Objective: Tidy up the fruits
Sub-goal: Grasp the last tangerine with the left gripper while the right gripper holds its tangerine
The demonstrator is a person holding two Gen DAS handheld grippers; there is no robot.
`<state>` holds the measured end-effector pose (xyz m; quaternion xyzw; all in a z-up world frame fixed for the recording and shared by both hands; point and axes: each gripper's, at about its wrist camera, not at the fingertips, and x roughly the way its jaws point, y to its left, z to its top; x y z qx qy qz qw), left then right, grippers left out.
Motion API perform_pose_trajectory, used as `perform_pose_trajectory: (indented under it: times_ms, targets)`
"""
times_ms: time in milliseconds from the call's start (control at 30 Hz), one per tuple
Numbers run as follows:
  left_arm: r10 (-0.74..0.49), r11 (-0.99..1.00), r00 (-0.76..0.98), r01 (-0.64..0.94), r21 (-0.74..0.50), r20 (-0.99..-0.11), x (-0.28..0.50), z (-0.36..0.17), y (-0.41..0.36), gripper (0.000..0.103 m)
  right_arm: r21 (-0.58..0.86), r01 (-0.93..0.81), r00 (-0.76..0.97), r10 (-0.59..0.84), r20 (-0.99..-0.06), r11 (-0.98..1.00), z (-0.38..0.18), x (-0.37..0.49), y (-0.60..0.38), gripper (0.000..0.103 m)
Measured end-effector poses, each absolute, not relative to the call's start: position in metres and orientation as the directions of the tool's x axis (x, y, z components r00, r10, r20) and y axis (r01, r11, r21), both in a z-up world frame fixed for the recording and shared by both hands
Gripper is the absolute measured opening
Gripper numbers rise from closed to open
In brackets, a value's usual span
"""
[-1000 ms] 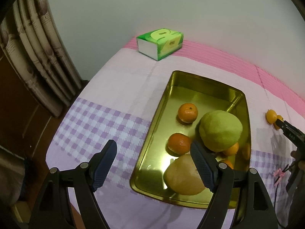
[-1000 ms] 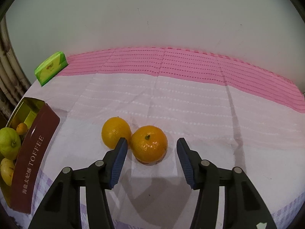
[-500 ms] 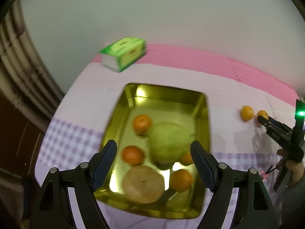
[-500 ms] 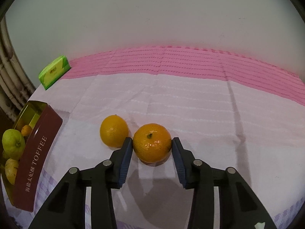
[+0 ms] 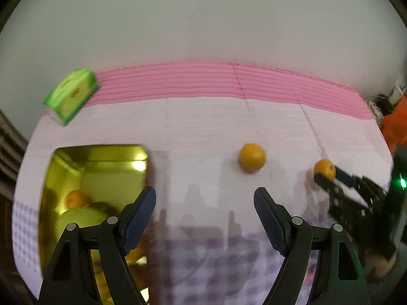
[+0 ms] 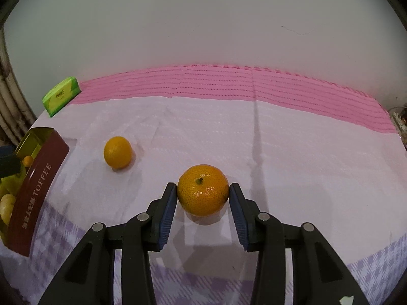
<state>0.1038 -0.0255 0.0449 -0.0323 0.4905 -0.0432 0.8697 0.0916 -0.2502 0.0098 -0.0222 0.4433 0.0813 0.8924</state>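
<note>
My right gripper (image 6: 203, 193) is shut on an orange mandarin (image 6: 203, 193), lifted slightly above the pink cloth; it also shows in the left wrist view (image 5: 323, 169). A second mandarin (image 6: 117, 152) lies on the cloth to its left, also in the left wrist view (image 5: 252, 157). The gold toffee tin (image 5: 96, 157) holds a green pear (image 5: 81, 219), a mandarin (image 5: 75, 199) and other fruit, blurred. My left gripper (image 5: 204, 203) is open and empty, held above the cloth right of the tin.
A green tissue box (image 5: 72, 95) sits at the back left near the wall, also in the right wrist view (image 6: 61, 96). The tin's brown side (image 6: 38, 188) stands at the table's left. The table's right edge lies near clutter (image 5: 386, 101).
My right gripper closed on the mandarin and raised it to the right, away from the other one. My left gripper swung right, off the tin and over the cloth.
</note>
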Motion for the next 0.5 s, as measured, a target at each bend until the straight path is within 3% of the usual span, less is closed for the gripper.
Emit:
perform_pose_trajectory:
  times_ms: [367,433,500]
  targets:
    - [-0.171,0.985,0.483,0.083,-0.149,-0.859,0.149,0.016,-0.074,0.079,0.093,-0.124,0.59,0.148,-0.794,0.988,0.01,0.081,-0.264,0.04]
    - [-0.175,0.985,0.48,0.076,-0.158,-0.859,0.155,0.012,-0.077,0.077,0.102,-0.12,0.588,0.153,-0.794,0.988,0.009,0.081,-0.266,0.039]
    - [-0.178,0.984,0.464,0.074,-0.162,-0.868,0.162,0.005,-0.08,0.069,0.107,-0.118,0.585,0.156,-0.796,0.987,0.008,0.081,-0.267,0.04]
